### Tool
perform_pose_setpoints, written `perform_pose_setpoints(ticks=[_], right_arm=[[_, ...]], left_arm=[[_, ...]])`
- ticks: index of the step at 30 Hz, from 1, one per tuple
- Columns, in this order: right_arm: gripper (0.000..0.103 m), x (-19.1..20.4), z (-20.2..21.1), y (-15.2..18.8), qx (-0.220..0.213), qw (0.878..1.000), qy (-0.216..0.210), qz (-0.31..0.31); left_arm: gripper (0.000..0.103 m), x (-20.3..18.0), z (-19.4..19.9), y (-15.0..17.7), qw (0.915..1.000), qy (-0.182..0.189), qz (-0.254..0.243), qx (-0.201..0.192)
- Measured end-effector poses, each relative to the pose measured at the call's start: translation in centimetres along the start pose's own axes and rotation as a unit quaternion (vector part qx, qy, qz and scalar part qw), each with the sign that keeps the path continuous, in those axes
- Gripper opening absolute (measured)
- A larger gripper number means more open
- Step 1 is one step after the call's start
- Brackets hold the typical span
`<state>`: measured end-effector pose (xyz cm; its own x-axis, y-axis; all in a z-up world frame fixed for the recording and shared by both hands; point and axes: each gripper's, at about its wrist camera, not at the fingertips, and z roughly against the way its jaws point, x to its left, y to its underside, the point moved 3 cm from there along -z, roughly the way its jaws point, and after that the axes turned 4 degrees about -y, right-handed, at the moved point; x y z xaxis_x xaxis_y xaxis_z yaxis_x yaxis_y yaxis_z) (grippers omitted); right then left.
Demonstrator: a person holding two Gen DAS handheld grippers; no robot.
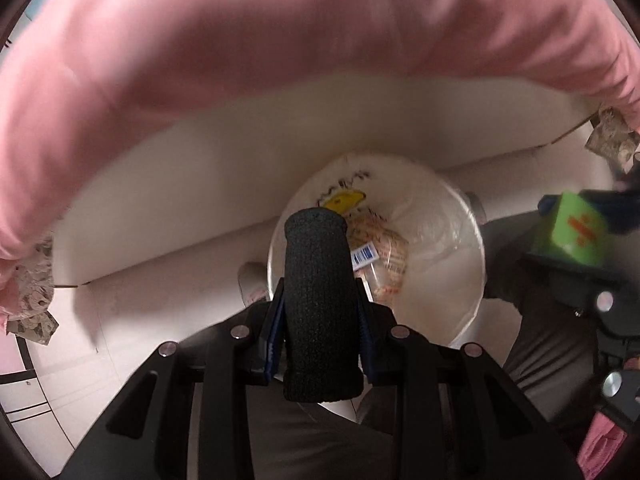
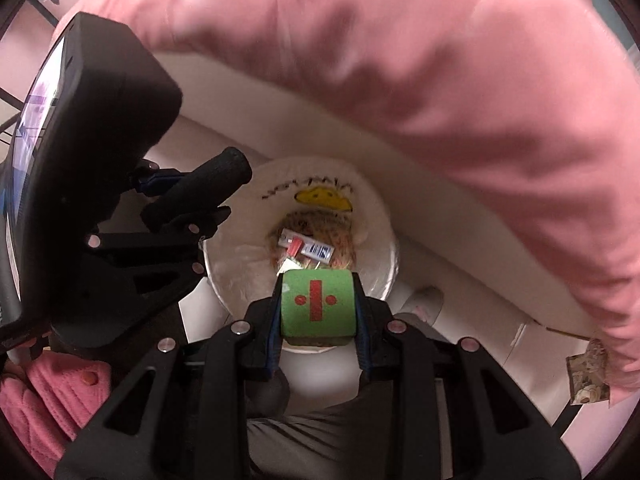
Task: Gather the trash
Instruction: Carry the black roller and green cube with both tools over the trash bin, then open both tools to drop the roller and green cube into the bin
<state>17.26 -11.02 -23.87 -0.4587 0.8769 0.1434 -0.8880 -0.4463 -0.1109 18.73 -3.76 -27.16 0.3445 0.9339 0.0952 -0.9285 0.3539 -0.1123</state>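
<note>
A white trash bin [image 1: 460, 216] with a clear liner and a yellow drawing on its inner wall stands on the floor below both grippers; it also shows in the right wrist view [image 2: 380, 216]. Wrappers [image 2: 308, 248] lie at its bottom. My left gripper [image 1: 318, 240] is shut, its black fabric-covered fingers pressed together over the bin's left rim, with nothing visible between them. My right gripper [image 2: 318, 304] is shut on a green block [image 2: 316, 306] with a red mark, held above the bin's near rim. The block also shows in the left wrist view [image 1: 576, 232].
A pink sheet [image 1: 280, 40] drapes over a bed edge above a white mattress side [image 1: 200, 168], just behind the bin. A slippered foot [image 2: 424, 300] stands right of the bin. My grey-trousered legs fill the bottom.
</note>
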Motion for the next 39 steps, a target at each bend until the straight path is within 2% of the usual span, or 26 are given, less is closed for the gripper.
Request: perform_pose_setpoints(ticks=[7, 16, 26, 39], right_arm=[[0.031, -0.4, -3.6, 0.2, 0.041, 0.999, -0.014, -0.014], [0.031, -1.1, -8.6, 1.2, 0.087, 0.995, -0.028, -0.026], [0.031, -1.9, -14.0, 1.6, 0.134, 0.989, -0.046, -0.050], [0.031, -3.6, -18.4, 1.3, 0.168, 0.979, -0.069, -0.095]], left_arm=[[0.033, -0.7, -2.8, 0.3, 0.9995, 0.005, -0.004, 0.032], [0.033, -1.3, -6.9, 0.2, 0.9959, 0.031, -0.001, 0.086], [0.033, -1.2, -11.4, -0.7, 0.9862, 0.079, 0.034, 0.141], [0.033, -2.6, -15.6, -1.0, 0.9741, 0.113, 0.041, 0.192]])
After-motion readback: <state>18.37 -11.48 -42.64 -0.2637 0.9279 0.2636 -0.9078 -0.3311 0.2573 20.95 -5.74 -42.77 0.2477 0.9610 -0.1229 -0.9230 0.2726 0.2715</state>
